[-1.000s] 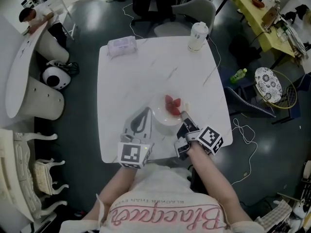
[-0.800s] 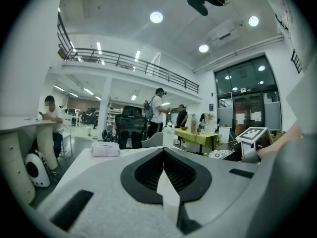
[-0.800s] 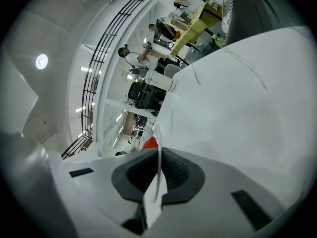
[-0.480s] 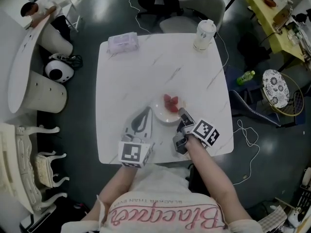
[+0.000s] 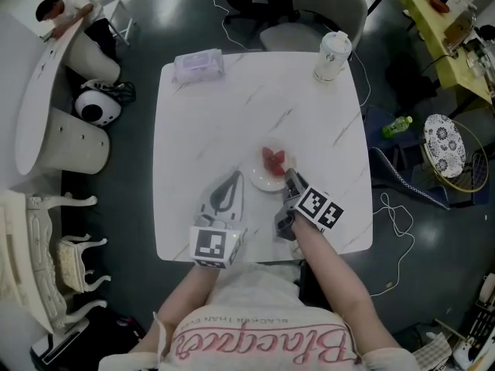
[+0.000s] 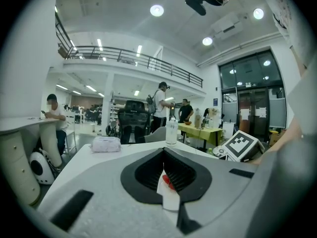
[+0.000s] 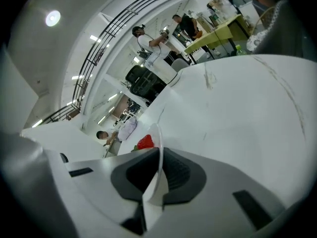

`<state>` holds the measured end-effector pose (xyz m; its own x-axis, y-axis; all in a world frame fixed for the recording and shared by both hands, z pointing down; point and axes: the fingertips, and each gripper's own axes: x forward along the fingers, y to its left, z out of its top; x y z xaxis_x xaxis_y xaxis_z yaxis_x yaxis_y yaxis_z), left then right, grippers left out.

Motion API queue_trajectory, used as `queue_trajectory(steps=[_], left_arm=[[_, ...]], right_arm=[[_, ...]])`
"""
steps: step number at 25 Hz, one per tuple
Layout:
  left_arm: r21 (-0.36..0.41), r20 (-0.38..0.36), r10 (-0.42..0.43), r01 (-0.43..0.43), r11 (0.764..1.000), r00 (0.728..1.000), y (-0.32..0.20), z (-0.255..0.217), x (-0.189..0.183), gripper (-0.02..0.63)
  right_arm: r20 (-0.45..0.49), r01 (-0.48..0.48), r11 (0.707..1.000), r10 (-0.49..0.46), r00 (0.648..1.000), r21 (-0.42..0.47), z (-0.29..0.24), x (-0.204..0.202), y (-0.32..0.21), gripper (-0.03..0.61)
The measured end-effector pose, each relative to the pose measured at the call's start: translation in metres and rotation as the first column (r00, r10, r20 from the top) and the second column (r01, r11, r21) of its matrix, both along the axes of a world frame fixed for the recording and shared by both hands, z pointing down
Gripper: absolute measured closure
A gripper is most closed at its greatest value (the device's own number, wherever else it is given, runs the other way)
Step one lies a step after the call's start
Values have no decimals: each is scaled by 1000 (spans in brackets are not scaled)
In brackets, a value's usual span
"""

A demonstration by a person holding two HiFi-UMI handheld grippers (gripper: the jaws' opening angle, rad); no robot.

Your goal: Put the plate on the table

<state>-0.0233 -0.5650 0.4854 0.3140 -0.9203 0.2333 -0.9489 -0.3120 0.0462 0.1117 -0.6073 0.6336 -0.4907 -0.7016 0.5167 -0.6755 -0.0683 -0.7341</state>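
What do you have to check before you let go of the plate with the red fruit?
1. Left gripper shut on the plate rim: ok.
2. Right gripper shut on the opposite rim: ok.
3. Red fruit sitting on the plate: ok.
4. Table around the plate bare, cup far off: ok.
5. Plate resting flat on the table: cannot tell.
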Motion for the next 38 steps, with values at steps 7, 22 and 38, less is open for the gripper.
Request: queue_trajectory(steps=[7,22,38], left_arm=[[-5,13,-3,4,1000,1000,-1,1,-2,609],[-9,34,-5,5,1000,999,7,4,-6,609],[74,29,86,-88,993,996,30,-23,14,609]], right_arm=[[-330,141,987,-110,938,71,2,0,-11,542],[-718,346,937,-214,662,39,11,2,-12,514],[-688,384,827,5,726,412,-115,-1,4,575]])
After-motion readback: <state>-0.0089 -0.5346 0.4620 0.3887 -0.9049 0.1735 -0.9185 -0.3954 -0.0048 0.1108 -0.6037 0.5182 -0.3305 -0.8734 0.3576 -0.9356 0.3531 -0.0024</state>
